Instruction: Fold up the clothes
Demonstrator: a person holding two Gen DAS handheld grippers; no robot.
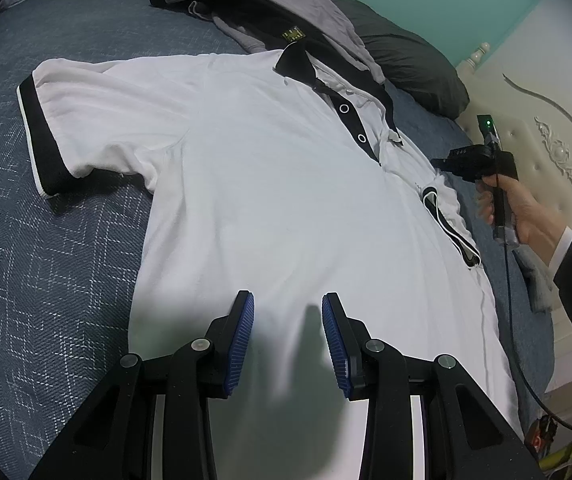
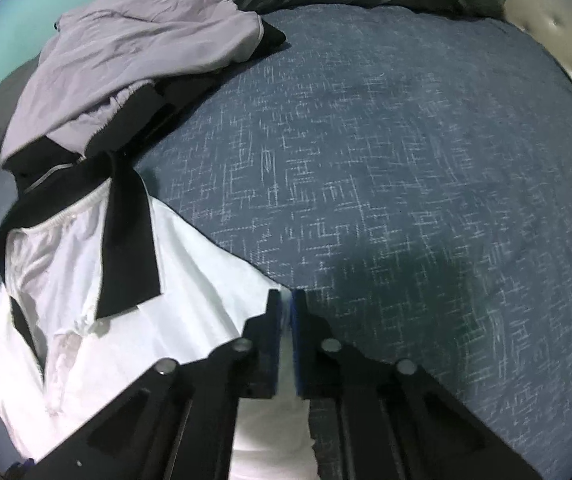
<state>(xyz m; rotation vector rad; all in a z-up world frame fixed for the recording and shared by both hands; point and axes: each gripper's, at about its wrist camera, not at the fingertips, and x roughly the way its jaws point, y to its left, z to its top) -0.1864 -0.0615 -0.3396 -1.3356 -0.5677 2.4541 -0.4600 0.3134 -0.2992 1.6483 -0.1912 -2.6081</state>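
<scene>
We see a white polo shirt [image 1: 254, 200] with black collar and cuffs ahead of blue pads [image 1: 242, 344], navy white-crosshatched bedspread [image 2: 406, 160], grey garment [image 2: 126, 60] beyond.

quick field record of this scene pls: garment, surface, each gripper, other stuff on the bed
garment: white polo shirt, black collar and sleeve cuffs, spread front up
surface: blue patterned bedspread
left gripper: open, above the shirt's lower part
right gripper: shut on the shirt's edge
other: grey garment heaped beyond the collar; dark pillow
</scene>
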